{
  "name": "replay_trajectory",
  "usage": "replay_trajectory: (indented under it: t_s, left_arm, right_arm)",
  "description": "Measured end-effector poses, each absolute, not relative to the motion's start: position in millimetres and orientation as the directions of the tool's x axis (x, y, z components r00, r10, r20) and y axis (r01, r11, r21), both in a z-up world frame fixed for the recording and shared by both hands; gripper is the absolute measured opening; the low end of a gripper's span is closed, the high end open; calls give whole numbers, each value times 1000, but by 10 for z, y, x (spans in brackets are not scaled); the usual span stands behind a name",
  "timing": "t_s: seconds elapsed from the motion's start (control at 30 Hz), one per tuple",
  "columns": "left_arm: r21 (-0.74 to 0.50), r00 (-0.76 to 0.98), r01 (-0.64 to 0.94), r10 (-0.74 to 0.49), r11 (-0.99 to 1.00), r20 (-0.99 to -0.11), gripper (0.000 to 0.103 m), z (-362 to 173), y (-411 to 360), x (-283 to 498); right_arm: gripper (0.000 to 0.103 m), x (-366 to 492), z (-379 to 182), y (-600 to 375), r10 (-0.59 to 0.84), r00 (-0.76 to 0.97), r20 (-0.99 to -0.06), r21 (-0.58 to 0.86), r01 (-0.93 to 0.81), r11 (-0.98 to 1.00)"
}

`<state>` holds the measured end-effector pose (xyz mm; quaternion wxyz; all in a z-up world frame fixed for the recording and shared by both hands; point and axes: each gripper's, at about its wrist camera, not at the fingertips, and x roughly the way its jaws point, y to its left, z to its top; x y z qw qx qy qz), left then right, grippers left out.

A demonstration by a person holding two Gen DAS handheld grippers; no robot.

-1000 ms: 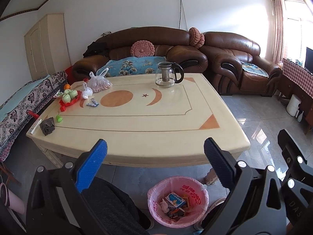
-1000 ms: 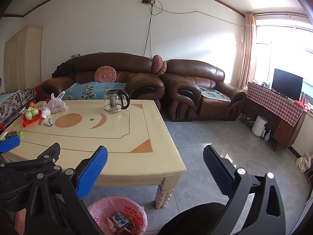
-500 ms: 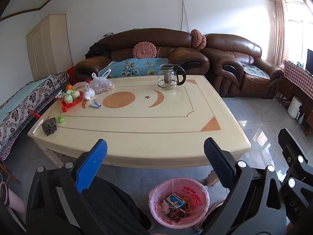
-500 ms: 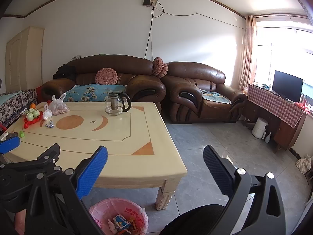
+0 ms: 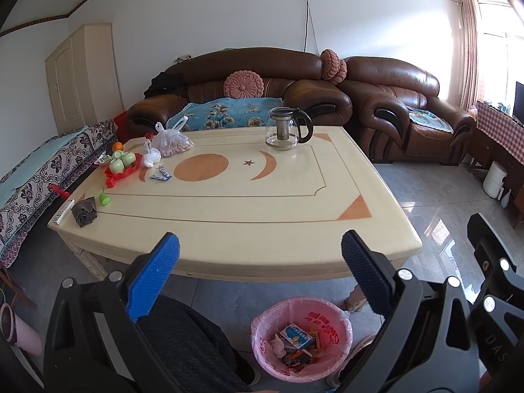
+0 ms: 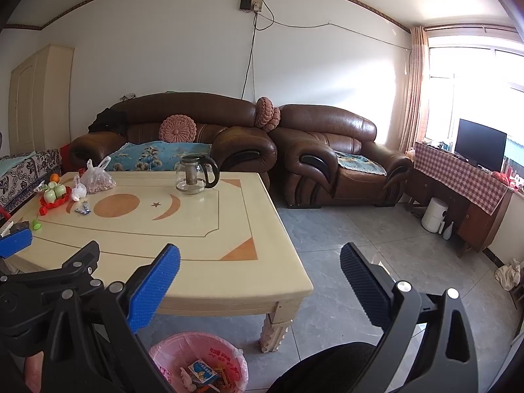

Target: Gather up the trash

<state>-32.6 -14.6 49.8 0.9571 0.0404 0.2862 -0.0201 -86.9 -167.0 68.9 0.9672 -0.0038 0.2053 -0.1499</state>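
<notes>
Hovering short of the cream table [image 5: 229, 229], the left gripper [image 5: 260, 252] holds its blue fingers wide apart around nothing; the right gripper [image 6: 260, 255] does likewise. A pink-lined bin [image 5: 262, 330] sits on the floor at six o'clock under the table's near edge, with a blue carton [image 5: 297, 335] and wrappers inside. Small blue-white wrappers [image 5: 160, 176] lie on the tabletop at ten o'clock, beside a red tray [image 5: 119, 172] of green cups.

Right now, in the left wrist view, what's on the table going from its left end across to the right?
Remote control → dark crumpled cloth → small green cap → red tray of green cups → blue wrapper → glass teapot.
</notes>
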Motion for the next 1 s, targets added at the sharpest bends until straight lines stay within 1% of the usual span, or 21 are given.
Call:
replay_trajectory:
  t_s: [0.53, 1.0]
  left_arm:
    - [37, 818, 91, -53, 995, -573, 97, 501, -90, -264]
    - [32, 810, 93, -57, 995, -584, 97, 497, -90, -229]
  right_arm:
    - [96, -879, 689, -1658, -290, 870, -398, -63, 290, 955]
    - [96, -880, 691, -1629, -299, 869, -394, -73, 294, 953]
